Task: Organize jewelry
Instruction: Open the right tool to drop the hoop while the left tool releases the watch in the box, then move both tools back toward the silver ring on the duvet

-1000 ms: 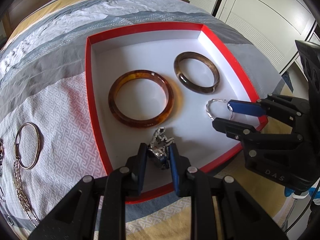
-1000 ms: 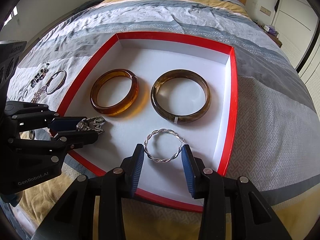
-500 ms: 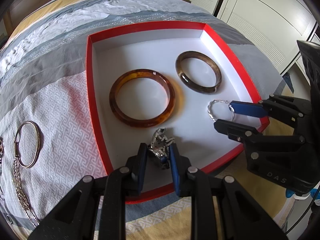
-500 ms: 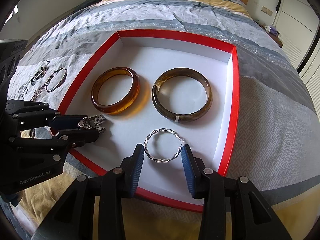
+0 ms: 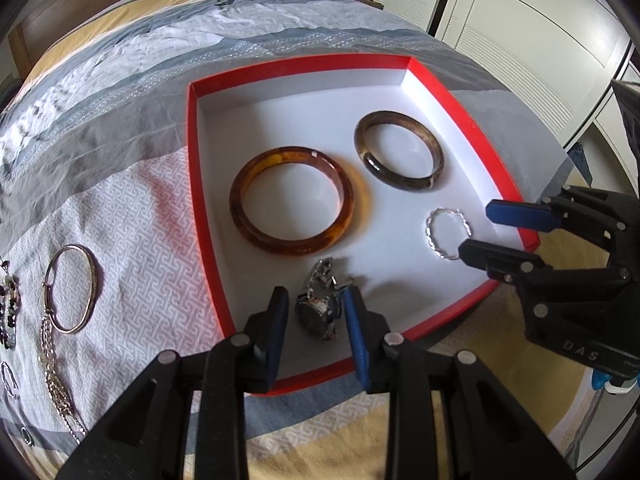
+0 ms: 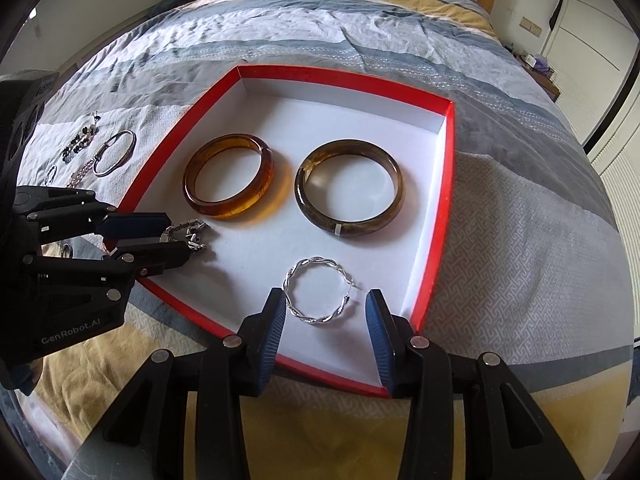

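Observation:
A red box with a white floor (image 5: 208, 248) (image 6: 446, 184) lies on the bed. In it are an amber bangle (image 5: 292, 210) (image 6: 229, 181), a dark olive bangle (image 5: 399, 149) (image 6: 349, 188), a twisted silver hoop (image 5: 447, 232) (image 6: 318, 297) and a silver watch (image 5: 318, 308) (image 6: 188, 234). My left gripper (image 5: 314, 314) (image 6: 160, 236) is open, its pads either side of the watch, which rests on the box floor. My right gripper (image 6: 326, 322) (image 5: 476, 234) is open around the silver hoop.
On the bedspread left of the box lie a thin metal bangle (image 5: 72, 288) (image 6: 116, 152), a chain (image 5: 56, 380), dark beads (image 6: 78, 140) and small rings. White wardrobe doors (image 5: 520, 20) stand beyond the bed.
My left gripper has opened and let go of the watch, which now lies on the box floor. The right gripper stays open around the hoop.

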Available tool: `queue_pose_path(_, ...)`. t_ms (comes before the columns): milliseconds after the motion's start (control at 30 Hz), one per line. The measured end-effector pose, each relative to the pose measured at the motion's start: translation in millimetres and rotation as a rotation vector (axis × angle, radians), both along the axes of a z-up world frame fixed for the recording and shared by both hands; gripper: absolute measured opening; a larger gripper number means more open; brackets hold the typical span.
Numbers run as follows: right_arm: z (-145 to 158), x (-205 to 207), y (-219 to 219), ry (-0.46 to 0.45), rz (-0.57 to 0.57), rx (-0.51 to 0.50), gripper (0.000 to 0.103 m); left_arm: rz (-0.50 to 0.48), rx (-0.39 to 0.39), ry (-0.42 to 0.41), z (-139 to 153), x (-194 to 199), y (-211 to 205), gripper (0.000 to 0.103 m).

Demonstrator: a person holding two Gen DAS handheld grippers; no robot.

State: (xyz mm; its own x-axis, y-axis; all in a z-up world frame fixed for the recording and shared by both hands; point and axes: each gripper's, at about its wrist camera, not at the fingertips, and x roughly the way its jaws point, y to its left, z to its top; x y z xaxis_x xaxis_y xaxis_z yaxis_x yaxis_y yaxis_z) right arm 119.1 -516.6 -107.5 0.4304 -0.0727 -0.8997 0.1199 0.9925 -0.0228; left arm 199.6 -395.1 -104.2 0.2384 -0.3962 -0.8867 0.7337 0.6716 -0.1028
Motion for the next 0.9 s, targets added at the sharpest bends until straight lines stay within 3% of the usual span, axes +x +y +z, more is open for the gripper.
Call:
queue_pose_path(233, 35, -22, 2, -0.077, -0.031, 0.007, 0.041, -0.008, -0.076, -0.026, 39, -16, 15, 0.035)
queue_pose_path(567, 144, -96, 45, -0.299, -0.034, -0.042, 0.046, 0.003, -0.138, -0.296, 154, -92, 79, 0.043)
queue_pose_path(900, 218, -147, 114, -0.447, 0.038, -0.093, 0.047, 0.033, -0.171, -0.472, 221, -150, 143, 0.044)
